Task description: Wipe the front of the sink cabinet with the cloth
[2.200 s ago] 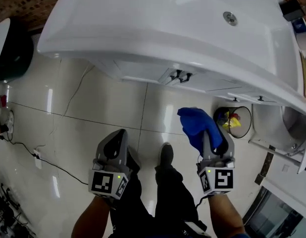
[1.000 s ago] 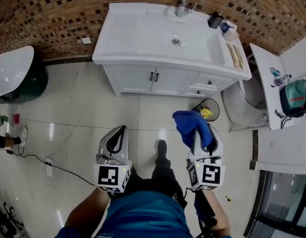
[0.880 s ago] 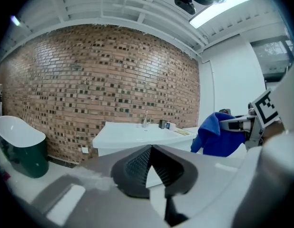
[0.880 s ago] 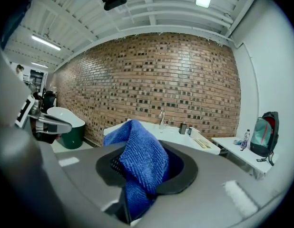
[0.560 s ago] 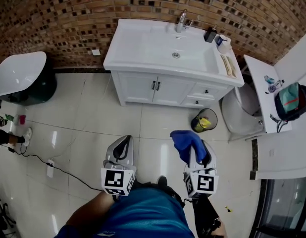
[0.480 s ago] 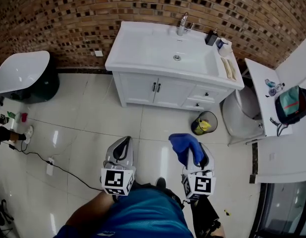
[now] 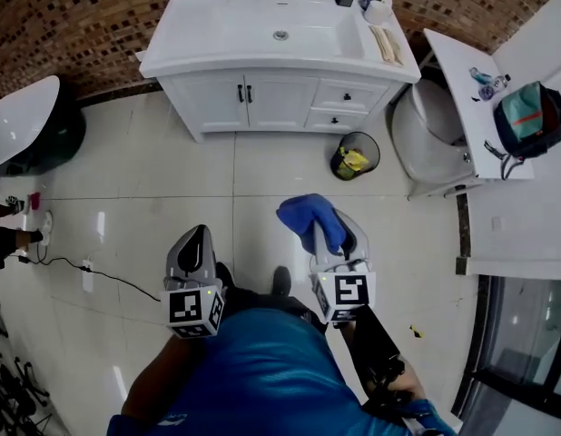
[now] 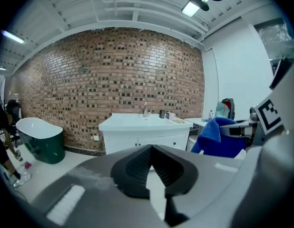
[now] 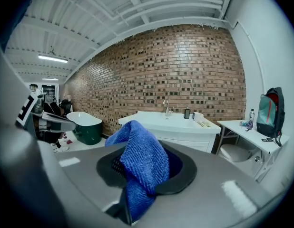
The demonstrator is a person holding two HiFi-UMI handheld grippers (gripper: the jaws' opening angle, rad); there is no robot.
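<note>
The white sink cabinet point(image 7: 271, 98) stands against the brick wall, its doors and drawers facing me; it also shows far off as the cabinet point(image 8: 144, 137) and the cabinet point(image 9: 178, 134). My right gripper point(image 7: 328, 234) is shut on a blue cloth point(image 7: 310, 218), which bunches up over the jaws as the cloth point(image 9: 140, 163). My left gripper point(image 7: 191, 248) hangs beside it with its jaws shut and nothing in them. Both are well back from the cabinet, over the tiled floor.
A small bin point(image 7: 353, 157) with yellow rubbish stands right of the cabinet, beside a toilet point(image 7: 421, 148). A white table point(image 7: 476, 89) with a backpack point(image 7: 530, 116) is at the right. A dark bathtub point(image 7: 26, 130) sits left. A cable point(image 7: 108, 275) crosses the floor.
The view has drawn back from right over the basin to a spot well away on the floor. The cloth stays in the right gripper throughout.
</note>
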